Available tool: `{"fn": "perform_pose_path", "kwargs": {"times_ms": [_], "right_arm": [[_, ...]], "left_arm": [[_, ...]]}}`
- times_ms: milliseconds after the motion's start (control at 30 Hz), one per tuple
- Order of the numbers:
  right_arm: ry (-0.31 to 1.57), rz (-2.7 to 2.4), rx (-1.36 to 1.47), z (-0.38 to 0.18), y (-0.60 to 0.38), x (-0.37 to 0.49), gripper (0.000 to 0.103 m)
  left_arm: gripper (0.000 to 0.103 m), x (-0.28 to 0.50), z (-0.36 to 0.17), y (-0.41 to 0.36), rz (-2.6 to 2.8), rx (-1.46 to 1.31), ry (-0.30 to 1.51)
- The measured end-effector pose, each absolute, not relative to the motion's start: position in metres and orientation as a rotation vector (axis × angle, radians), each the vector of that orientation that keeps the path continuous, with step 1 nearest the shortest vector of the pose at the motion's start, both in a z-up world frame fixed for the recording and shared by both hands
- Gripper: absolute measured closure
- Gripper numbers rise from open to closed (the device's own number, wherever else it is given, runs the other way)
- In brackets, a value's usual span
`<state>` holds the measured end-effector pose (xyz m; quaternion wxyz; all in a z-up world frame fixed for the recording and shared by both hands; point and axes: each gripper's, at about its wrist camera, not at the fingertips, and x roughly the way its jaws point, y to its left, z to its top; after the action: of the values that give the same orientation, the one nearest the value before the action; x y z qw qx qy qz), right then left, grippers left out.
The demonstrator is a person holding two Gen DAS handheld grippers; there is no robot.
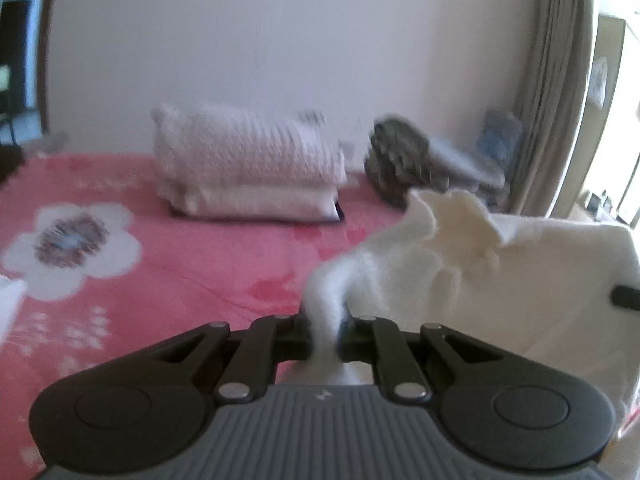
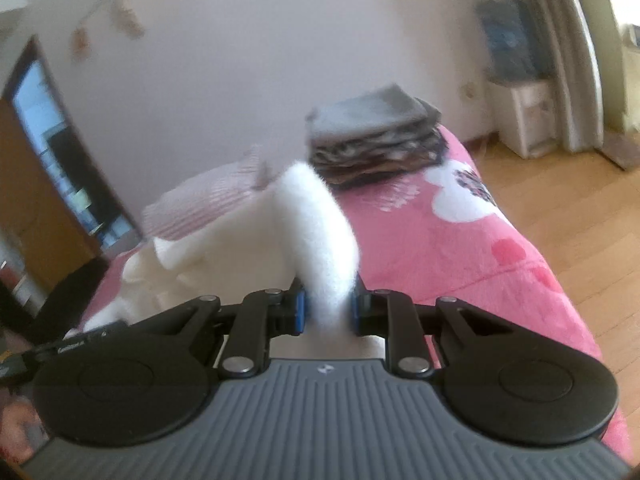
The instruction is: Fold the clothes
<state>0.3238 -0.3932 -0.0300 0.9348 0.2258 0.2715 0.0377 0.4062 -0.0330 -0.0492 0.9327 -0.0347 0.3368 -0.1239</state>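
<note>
left wrist view: white garment (image 1: 460,264) bunched and lifted off the pink bed (image 1: 180,248), blurry
garment location: in the air over the bed, strung between the two claws, none of it clearly lying flat
left claw (image 1: 324,336): pinching a twisted white edge of the garment, fingers pressed on cloth
right claw (image 2: 326,308): pinching a thick fluffy fold of the same garment, blue pads (image 2: 301,306) tight against it
key relation: cloth runs from left claw off to its right; from right claw off to its left, so long axis spans claw to claw
nearer claw: neither, both already hold it
next move guess: needs spreading apart to flatten, then lowering onto bed
surroundings: striped pillow stack (image 1: 248,160) and dark folded pile (image 2: 376,140) at far end of bed, well apart from garment
</note>
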Motion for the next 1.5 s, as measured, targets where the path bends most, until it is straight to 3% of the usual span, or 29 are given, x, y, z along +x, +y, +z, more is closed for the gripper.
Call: {"fn": "perform_pose_path", "kwargs": {"times_ms": [67, 133, 200, 300, 400, 567, 700, 800, 833, 867, 933, 967, 1267, 1500], "right_arm": [[0.643, 0.052, 0.528, -0.062, -0.400, 0.345, 0.078], [0.734, 0.028, 0.611, -0.095, -0.408, 0.361, 0.064], [0.747, -0.009, 0.732, -0.112, -0.420, 0.357, 0.062], [0.681, 0.012, 0.925, -0.119, -0.443, 0.339, 0.040], [0.639, 0.062, 1.052, -0.109, -0.456, 0.315, 0.038], [0.661, 0.182, 1.041, -0.087, -0.446, 0.258, 0.035], [0.721, 0.246, 1.083, -0.090, -0.427, 0.192, 0.035], [0.777, 0.241, 1.062, -0.099, -0.412, 0.134, 0.035], [0.799, 0.224, 1.047, -0.102, -0.408, 0.118, 0.035], [0.813, 0.202, 1.039, -0.105, -0.405, 0.103, 0.035], [0.838, 0.160, 1.029, -0.110, -0.401, 0.076, 0.035], [0.830, 0.148, 1.045, -0.112, -0.403, 0.067, 0.035], [0.726, 0.093, 0.976, -0.101, -0.422, 0.074, 0.035], [0.708, 0.110, 0.890, -0.105, -0.411, 0.104, 0.035]], "left_arm": [[0.074, 0.418, -0.076, -0.042, -0.249, -0.062, 0.744], [0.067, 0.420, -0.092, -0.040, -0.224, -0.083, 0.768], [0.062, 0.418, -0.096, -0.031, -0.207, -0.124, 0.765], [0.054, 0.401, -0.084, -0.016, -0.188, -0.142, 0.711], [0.049, 0.373, -0.058, -0.005, -0.211, -0.134, 0.631], [0.009, 0.320, -0.020, -0.024, -0.456, -0.057, 0.584], [0.006, 0.294, -0.028, -0.085, -0.621, 0.120, 0.702], [0.009, 0.286, -0.052, -0.129, -0.577, 0.294, 0.767], [0.022, 0.286, -0.064, -0.143, -0.546, 0.363, 0.783], [0.049, 0.286, -0.077, -0.150, -0.502, 0.431, 0.789], [0.079, 0.285, -0.096, -0.159, -0.420, 0.526, 0.798], [0.086, 0.282, -0.095, -0.154, -0.401, 0.491, 0.785], [0.090, 0.258, -0.024, -0.045, -0.139, 0.157, 0.565], [0.087, 0.257, -0.045, 0.088, 0.174, -0.194, 0.640]]}}
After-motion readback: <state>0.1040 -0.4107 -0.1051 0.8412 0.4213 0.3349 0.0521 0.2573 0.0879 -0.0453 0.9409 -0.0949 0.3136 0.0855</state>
